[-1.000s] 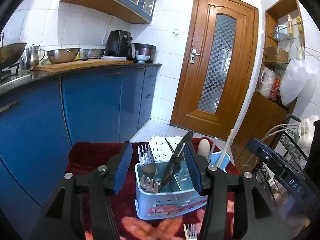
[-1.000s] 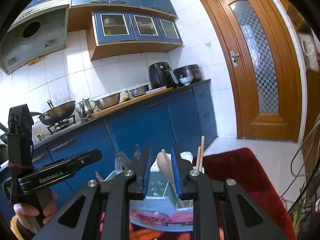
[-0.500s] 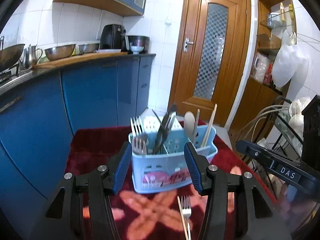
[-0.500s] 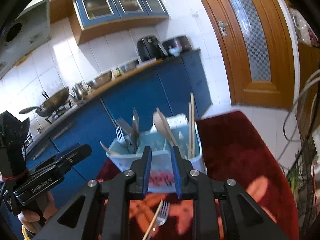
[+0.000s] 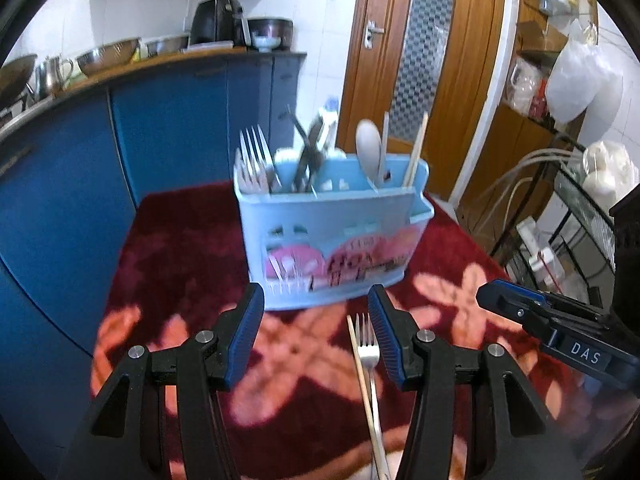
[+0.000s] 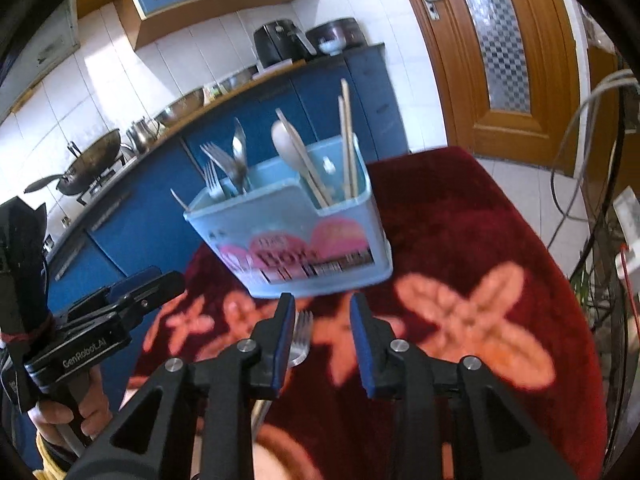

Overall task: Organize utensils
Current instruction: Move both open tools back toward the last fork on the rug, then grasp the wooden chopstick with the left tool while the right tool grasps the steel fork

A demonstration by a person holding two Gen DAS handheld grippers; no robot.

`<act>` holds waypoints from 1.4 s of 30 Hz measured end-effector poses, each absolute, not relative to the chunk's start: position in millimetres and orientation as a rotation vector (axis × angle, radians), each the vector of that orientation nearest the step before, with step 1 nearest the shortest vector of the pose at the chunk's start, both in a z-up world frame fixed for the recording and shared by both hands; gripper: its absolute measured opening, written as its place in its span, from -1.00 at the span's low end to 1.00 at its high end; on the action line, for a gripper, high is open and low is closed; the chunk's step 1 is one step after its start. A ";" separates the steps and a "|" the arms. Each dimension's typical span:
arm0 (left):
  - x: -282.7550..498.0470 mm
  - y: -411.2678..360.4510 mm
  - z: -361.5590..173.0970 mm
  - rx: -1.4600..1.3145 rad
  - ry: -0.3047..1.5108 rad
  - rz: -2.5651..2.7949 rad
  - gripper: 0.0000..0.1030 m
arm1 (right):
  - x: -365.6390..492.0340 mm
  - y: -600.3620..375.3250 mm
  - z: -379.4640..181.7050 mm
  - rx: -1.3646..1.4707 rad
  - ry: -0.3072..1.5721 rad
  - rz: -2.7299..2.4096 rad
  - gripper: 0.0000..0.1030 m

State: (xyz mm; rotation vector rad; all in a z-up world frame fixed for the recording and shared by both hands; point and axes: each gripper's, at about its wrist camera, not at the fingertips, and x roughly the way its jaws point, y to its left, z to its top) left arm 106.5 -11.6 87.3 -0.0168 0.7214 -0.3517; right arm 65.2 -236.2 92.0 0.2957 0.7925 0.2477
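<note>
A light blue utensil caddy (image 5: 332,240) stands on a red flowered cloth (image 5: 180,248), holding forks, a spoon and chopsticks; it also shows in the right wrist view (image 6: 292,236). A loose fork (image 5: 368,356) and a chopstick (image 5: 366,392) lie on the cloth in front of it. My left gripper (image 5: 316,320) is open and empty, above the cloth just before the caddy, with the fork by its right finger. My right gripper (image 6: 322,320) is open and empty, with the fork (image 6: 300,336) beside its left finger.
Blue kitchen cabinets (image 5: 160,128) run along the left behind the table. A wooden door (image 5: 416,52) is at the back. A wire rack (image 5: 568,216) with bags and cables stands at the right. The other gripper shows at the right edge (image 5: 560,332).
Both grippers have pulled back and tilted down from the caddy. The right gripper's fingers have opened wider. The loose fork and chopstick have come into view.
</note>
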 end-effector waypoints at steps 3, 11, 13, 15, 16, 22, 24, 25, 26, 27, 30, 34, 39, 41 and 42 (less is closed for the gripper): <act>108.6 -17.1 72.4 -0.012 0.770 -0.358 0.08 | 61.2 -240.8 80.9 0.300 0.818 0.245 -0.33; 118.1 -32.1 34.3 0.026 0.896 -0.366 0.07 | 56.2 -252.0 62.0 0.302 0.857 0.221 -0.25; 119.9 -35.3 25.8 0.031 0.922 -0.367 0.08 | 56.5 -256.1 58.6 0.311 0.865 0.214 -0.25; 121.7 -38.1 18.1 0.036 0.949 -0.373 0.07 | 57.1 -259.9 56.0 0.320 0.870 0.209 -0.25; 122.7 -40.0 13.8 0.041 0.966 -0.378 0.08 | 57.0 -261.8 54.4 0.324 0.872 0.207 -0.25; 124.9 -53.4 -0.9 0.097 1.015 -0.379 0.07 | 56.4 -267.5 45.4 0.342 0.886 0.204 -0.24; 125.8 -57.2 -4.2 0.105 1.029 -0.386 0.07 | 56.1 -269.0 42.7 0.348 0.890 0.205 -0.24; 126.3 -58.7 -5.7 0.108 1.035 -0.386 0.07 | 56.0 -270.0 41.4 0.352 0.891 0.206 -0.24; 127.2 -60.2 -7.1 0.111 1.041 -0.385 0.05 | 56.2 -270.5 40.7 0.355 0.892 0.206 -0.24; 127.6 -59.8 -6.8 0.112 1.041 -0.387 -0.04 | 56.0 -271.4 39.6 0.358 0.893 0.206 -0.24; 128.8 -62.5 -6.2 0.117 1.037 -0.392 -0.32 | 56.2 -272.1 36.8 0.362 0.900 0.203 -0.24; 130.0 -66.2 -8.5 0.110 1.054 -0.418 -0.55 | 56.3 -272.6 34.3 0.365 0.907 0.200 -0.24; 134.7 -71.0 -13.1 0.106 1.065 -0.433 -0.62 | 57.5 -269.1 33.3 0.357 0.916 0.201 -0.24; 137.3 -70.3 -14.1 0.084 1.064 -0.445 -0.73 | 57.4 -264.1 34.0 0.349 0.917 0.204 -0.24; 137.5 -69.3 -14.3 0.065 1.065 -0.456 -0.85 | 57.0 -261.8 34.5 0.343 0.918 0.206 -0.24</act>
